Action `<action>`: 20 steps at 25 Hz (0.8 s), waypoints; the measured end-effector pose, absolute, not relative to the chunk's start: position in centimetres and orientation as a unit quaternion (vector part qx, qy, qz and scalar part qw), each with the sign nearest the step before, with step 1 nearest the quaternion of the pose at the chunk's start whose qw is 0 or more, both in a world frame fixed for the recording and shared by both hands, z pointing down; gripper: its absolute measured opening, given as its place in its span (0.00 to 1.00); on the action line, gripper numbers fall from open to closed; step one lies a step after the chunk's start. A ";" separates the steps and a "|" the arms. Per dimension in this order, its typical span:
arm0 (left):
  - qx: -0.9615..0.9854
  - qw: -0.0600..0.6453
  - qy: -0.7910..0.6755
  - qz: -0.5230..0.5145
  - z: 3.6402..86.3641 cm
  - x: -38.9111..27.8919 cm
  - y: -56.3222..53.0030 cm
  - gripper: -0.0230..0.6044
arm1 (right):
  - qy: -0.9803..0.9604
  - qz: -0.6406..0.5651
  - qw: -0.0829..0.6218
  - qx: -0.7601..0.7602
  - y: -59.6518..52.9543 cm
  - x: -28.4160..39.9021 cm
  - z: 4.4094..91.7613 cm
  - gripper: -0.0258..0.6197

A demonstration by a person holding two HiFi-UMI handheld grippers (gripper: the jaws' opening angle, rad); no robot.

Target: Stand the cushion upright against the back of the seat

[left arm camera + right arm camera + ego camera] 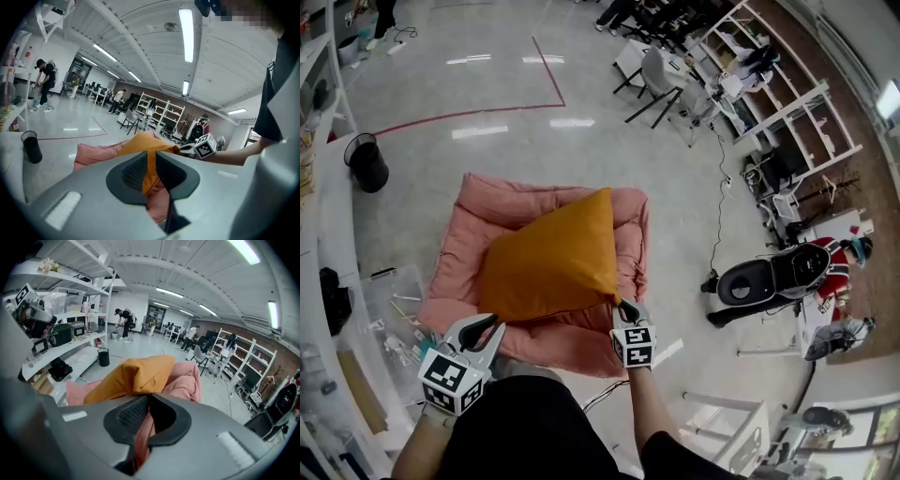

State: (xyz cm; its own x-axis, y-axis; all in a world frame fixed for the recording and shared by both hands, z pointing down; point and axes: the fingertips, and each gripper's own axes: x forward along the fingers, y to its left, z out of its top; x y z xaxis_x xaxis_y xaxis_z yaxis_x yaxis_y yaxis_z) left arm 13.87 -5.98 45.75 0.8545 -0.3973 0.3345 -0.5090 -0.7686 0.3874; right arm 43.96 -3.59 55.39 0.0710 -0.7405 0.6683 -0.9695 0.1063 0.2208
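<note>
An orange cushion (551, 262) is propped at a slant on a pink padded floor seat (487, 208), one corner raised toward the seat's back. My right gripper (624, 308) is shut on the cushion's near right corner (149, 391). My left gripper (486, 331) hovers by the cushion's near left corner with a narrow gap between its jaws and nothing pinched. In the left gripper view the cushion (140, 143) shows through that gap, with the right gripper (183, 149) holding its far end.
A black bin (367, 161) stands on the floor at far left. White shelving (328, 309) with loose items runs along the left. Chairs (661, 80) and racks stand at the back right, and a cable (719, 202) crosses the floor to the right of the seat.
</note>
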 end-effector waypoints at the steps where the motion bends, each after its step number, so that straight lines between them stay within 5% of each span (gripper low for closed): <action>1: 0.934 0.239 -0.239 0.118 45.8 14.1 -5.9 0.15 | -0.653 0.177 0.340 0.652 -2.6 44.4 55.7 0.06; 16: 0.938 0.252 -0.197 0.133 47.1 16.4 -5.0 0.14 | -0.614 0.261 0.290 0.687 4.1 45.8 58.2 0.06; 20: 0.938 0.253 -0.196 0.134 47.3 16.6 -5.1 0.14 | -0.632 0.295 0.264 0.666 3.3 46.3 57.7 0.15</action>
State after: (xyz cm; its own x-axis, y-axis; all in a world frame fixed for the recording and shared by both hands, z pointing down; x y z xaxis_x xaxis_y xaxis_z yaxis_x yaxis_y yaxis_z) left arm 16.65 -5.08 47.26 0.8873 -0.2993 0.3510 -0.4352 -0.7952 0.4222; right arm 46.29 3.32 57.66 0.0271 -0.6862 0.7269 -0.9979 -0.0609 -0.0203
